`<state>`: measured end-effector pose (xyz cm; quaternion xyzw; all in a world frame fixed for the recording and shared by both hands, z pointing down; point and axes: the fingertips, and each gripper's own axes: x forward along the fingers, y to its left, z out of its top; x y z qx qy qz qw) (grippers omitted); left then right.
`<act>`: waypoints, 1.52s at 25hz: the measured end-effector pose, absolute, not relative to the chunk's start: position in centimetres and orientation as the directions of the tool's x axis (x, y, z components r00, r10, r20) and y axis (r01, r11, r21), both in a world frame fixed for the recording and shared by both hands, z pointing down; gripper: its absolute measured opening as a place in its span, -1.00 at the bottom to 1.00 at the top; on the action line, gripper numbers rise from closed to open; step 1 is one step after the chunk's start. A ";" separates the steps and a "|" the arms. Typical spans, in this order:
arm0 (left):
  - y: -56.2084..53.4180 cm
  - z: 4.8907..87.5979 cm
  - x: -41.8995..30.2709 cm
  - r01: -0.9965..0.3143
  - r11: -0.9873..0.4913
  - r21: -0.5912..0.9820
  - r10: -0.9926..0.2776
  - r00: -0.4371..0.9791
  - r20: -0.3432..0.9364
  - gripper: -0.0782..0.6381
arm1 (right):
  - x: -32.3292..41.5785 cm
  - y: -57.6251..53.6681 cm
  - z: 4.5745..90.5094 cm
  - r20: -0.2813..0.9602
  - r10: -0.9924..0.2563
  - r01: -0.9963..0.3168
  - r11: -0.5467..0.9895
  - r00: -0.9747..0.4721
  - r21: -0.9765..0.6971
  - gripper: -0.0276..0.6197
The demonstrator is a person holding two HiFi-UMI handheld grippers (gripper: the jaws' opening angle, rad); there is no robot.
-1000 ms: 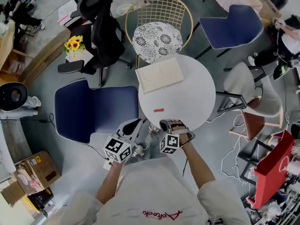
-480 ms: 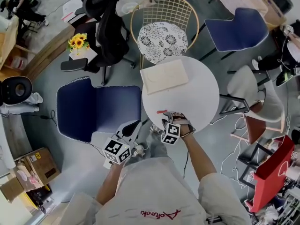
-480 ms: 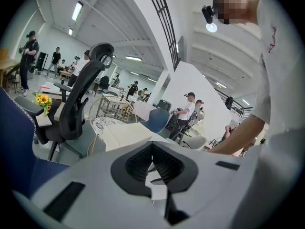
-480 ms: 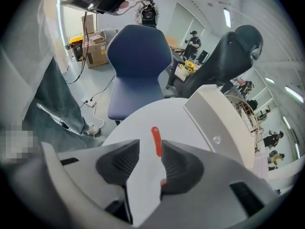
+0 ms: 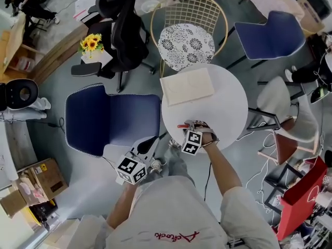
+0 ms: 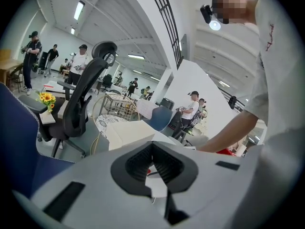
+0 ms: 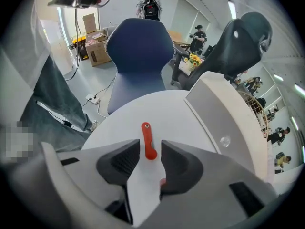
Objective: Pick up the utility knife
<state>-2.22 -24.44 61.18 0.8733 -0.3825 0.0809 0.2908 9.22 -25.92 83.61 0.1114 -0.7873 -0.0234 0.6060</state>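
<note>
Red utility knife [image 7: 147, 142]: slim, flat on white table [image 5: 228, 108], close to near edge, toward left side. Right gripper [image 7: 150, 149] pointing steeply down over it, jaws just opened wide, knife's near end between them, pads not yet pressing. Left gripper [image 6: 153, 162] off table's near-left edge, tips together, empty. Probably light, stiff, hard-shelled, smooth enough to slip or pivot. Best taken across handle's narrow sides near mid-length. Low profile, so tips right down to tabletop before closing.
</note>
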 end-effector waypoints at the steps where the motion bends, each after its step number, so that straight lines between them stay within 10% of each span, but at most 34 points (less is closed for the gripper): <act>1: -24.5 61.3 -2.3 -0.718 -0.535 0.445 -0.623 0.691 0.367 -0.75 | 9.2 -25.9 83.6 0.951 -0.188 -0.151 0.977 -0.247 0.154 -0.45; 13: -25.2 61.4 -1.7 -0.722 -0.530 0.446 -0.623 0.688 0.373 -0.74 | 8.9 -26.4 83.2 0.946 0.025 -0.177 0.980 -0.323 -0.086 -0.52; 38: -25.5 60.9 -1.8 -0.705 -0.554 0.443 -0.615 0.705 0.353 -0.74 | 9.1 -25.3 82.6 0.944 -0.086 -0.335 0.942 -0.319 -0.028 -0.68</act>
